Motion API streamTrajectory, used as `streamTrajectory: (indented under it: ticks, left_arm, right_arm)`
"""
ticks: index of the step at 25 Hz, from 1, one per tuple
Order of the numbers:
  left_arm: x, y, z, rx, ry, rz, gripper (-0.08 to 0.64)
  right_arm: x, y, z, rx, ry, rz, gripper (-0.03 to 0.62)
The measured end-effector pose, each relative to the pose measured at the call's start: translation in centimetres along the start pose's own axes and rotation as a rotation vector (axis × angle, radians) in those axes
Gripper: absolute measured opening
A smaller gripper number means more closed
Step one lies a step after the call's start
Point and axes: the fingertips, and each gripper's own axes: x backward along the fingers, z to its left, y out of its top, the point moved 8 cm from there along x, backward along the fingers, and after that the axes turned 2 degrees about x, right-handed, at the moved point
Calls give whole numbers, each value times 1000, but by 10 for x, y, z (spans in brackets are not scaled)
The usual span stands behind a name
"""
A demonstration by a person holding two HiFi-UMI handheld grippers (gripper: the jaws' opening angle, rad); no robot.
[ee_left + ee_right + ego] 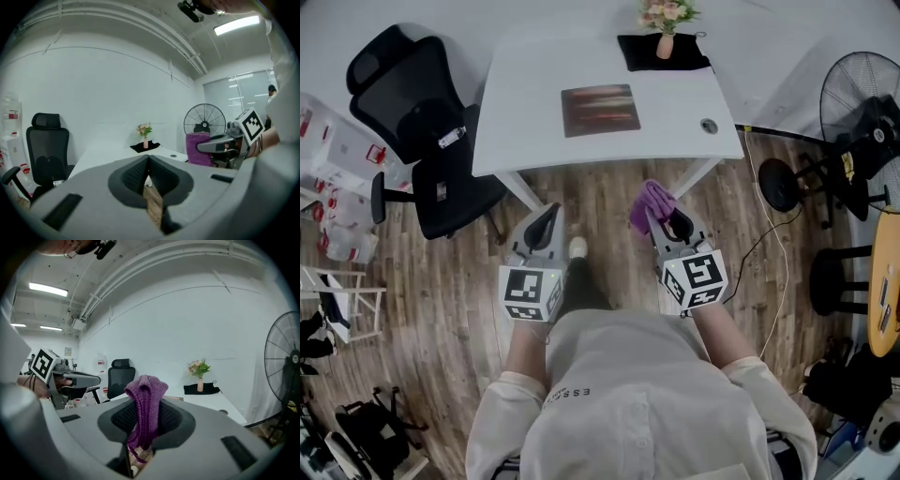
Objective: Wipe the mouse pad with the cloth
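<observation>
The dark mouse pad (600, 110) lies in the middle of the white table (525, 141), far ahead of both grippers. A purple cloth (650, 204) (146, 404) is pinched in my right gripper (661, 217) (143, 420), which is shut on it and held over the wooden floor short of the table. The cloth also shows in the left gripper view as a purple cloth (197, 149). My left gripper (546, 223) (147, 180) is shut with nothing in it, level with the right one.
A black office chair (417, 131) stands left of the table. A vase of flowers (666, 23) sits on a black mat (661, 52) at the table's far edge. A fan (862, 103) and stools (783, 183) are at the right.
</observation>
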Motion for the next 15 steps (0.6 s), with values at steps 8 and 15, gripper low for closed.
streamTrajectory:
  ticks: [8, 15]
  left_arm:
    - [-93, 18, 114, 40, -76, -7, 0]
    - [-159, 45, 188, -28, -135, -13, 0]
  right_arm:
    - [-140, 26, -17, -61, -20, 114, 94]
    - [-240, 56, -30, -47, -33, 129, 94]
